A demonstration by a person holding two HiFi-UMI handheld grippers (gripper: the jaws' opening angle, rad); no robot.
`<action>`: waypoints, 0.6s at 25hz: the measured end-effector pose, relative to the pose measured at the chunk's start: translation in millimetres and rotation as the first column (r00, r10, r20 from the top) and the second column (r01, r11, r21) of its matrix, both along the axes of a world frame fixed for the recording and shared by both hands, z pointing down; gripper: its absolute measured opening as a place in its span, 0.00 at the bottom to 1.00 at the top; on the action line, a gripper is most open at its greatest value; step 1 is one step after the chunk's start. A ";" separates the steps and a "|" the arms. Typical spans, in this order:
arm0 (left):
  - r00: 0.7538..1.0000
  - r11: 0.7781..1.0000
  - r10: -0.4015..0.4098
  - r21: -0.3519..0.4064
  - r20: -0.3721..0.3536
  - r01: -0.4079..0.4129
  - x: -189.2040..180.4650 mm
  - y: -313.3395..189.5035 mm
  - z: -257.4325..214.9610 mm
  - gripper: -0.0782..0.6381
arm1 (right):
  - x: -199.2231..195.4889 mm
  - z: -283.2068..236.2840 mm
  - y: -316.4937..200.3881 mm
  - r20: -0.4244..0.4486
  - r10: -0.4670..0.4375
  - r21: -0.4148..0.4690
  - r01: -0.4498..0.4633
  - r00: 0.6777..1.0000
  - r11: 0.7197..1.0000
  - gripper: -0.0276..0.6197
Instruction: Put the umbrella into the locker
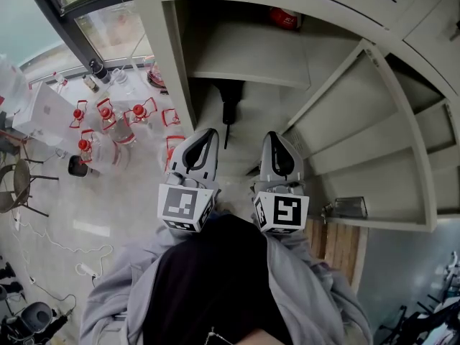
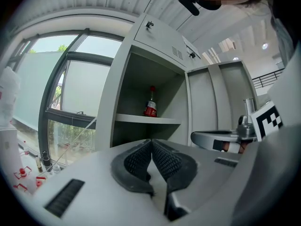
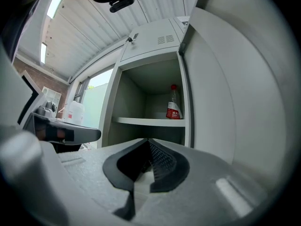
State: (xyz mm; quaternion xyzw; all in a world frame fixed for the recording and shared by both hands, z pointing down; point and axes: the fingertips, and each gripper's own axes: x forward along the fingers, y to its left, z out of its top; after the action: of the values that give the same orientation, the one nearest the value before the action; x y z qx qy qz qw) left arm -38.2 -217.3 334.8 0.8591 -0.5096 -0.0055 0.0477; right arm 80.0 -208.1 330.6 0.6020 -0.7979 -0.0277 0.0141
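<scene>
A black folded umbrella [image 1: 229, 109] stands in the lower compartment of the open grey locker [image 1: 180, 85], under its shelf [image 1: 241, 69]. My left gripper [image 1: 209, 132] and right gripper [image 1: 271, 135] are side by side just in front of the opening, pointing into it. Both are shut with nothing between the pads. In the left gripper view the left gripper [image 2: 151, 141] has its ribbed pads pressed together. The right gripper [image 3: 148, 141] looks the same in the right gripper view. The gripper bodies hide the umbrella in both gripper views.
A red-labelled bottle [image 1: 286, 18] [image 2: 150, 108] [image 3: 174, 108] stands on the shelf. The locker door [image 1: 374, 121] hangs open at the right. Several clear jugs with red caps [image 1: 108, 131] crowd the floor at the left by the window. A chair [image 1: 21, 185] stands further left.
</scene>
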 end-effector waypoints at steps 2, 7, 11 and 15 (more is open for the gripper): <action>1.000 1.000 0.003 0.006 -0.004 -0.003 0.3 1.6 -0.7 0.12 | -2.0 0.4 0.9 0.002 -0.002 0.003 0.002 1.000 1.000 0.05; 1.000 1.000 0.023 0.010 -0.020 -0.023 4.2 3.0 -3.9 0.12 | -6.1 0.0 -0.1 -0.010 -0.016 0.017 0.016 1.000 1.000 0.05; 0.999 0.999 0.029 0.019 -0.024 -0.029 7.4 -1.3 -3.5 0.12 | -5.5 2.4 -4.3 -0.011 -0.032 0.016 0.032 0.999 0.999 0.05; 0.999 0.999 0.041 0.028 -0.030 -0.040 11.3 -5.3 -6.6 0.12 | -5.5 3.4 -8.8 -0.009 -0.040 0.014 0.040 0.999 0.999 0.05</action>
State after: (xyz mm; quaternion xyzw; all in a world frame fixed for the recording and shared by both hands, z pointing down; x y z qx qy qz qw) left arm -26.8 -222.6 328.2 0.8696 -0.4911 -0.0249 0.0438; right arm 74.5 -216.8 334.0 0.5859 -0.8094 -0.0361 0.0128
